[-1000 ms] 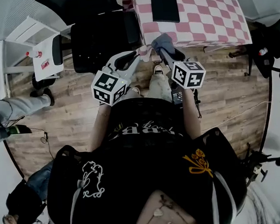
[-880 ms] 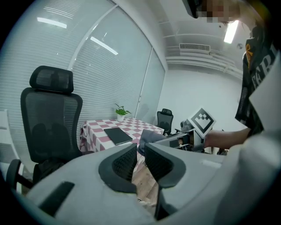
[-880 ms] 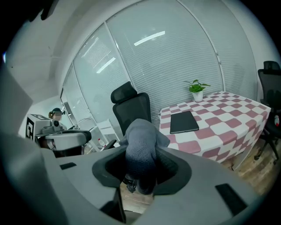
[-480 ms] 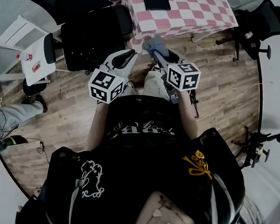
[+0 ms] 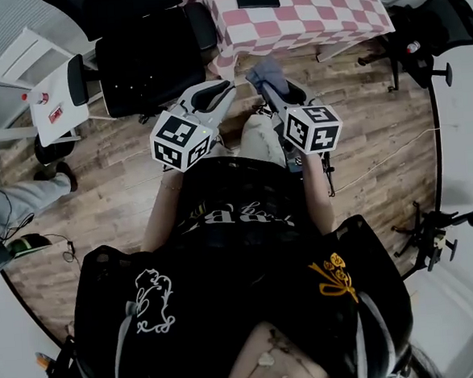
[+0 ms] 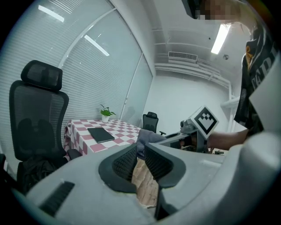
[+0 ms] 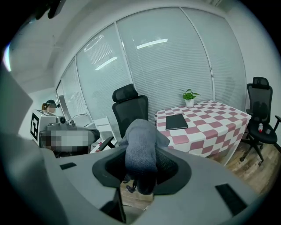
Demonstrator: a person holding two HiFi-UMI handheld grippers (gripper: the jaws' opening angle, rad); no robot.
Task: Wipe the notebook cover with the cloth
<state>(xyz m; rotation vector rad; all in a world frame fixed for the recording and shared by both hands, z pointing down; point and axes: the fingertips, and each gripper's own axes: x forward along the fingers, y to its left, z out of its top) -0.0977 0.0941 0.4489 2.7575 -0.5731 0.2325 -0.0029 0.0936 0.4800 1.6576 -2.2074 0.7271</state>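
Pinching the soft, light cloth [image 7: 140, 147] mid-bunch, right claw [image 7: 140, 169] is well short of the counter [image 7: 210, 127]. Stiff notebook [image 7: 176, 121] lies flat on it. Left claw [image 6: 139, 163] narrow, empty.

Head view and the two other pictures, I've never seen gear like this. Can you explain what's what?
A person holds a hand-held gripper in each hand; the patterned cubes are part of them. The head view looks down from the person's head. The other two come from cameras riding on each tool, looking along its jaws. The right hand-held gripper is clamped on a grey cloth. The left hand-held gripper holds nothing, its jaws a narrow gap apart. Ahead stands a checked table with a dark notebook and a small plant on it.
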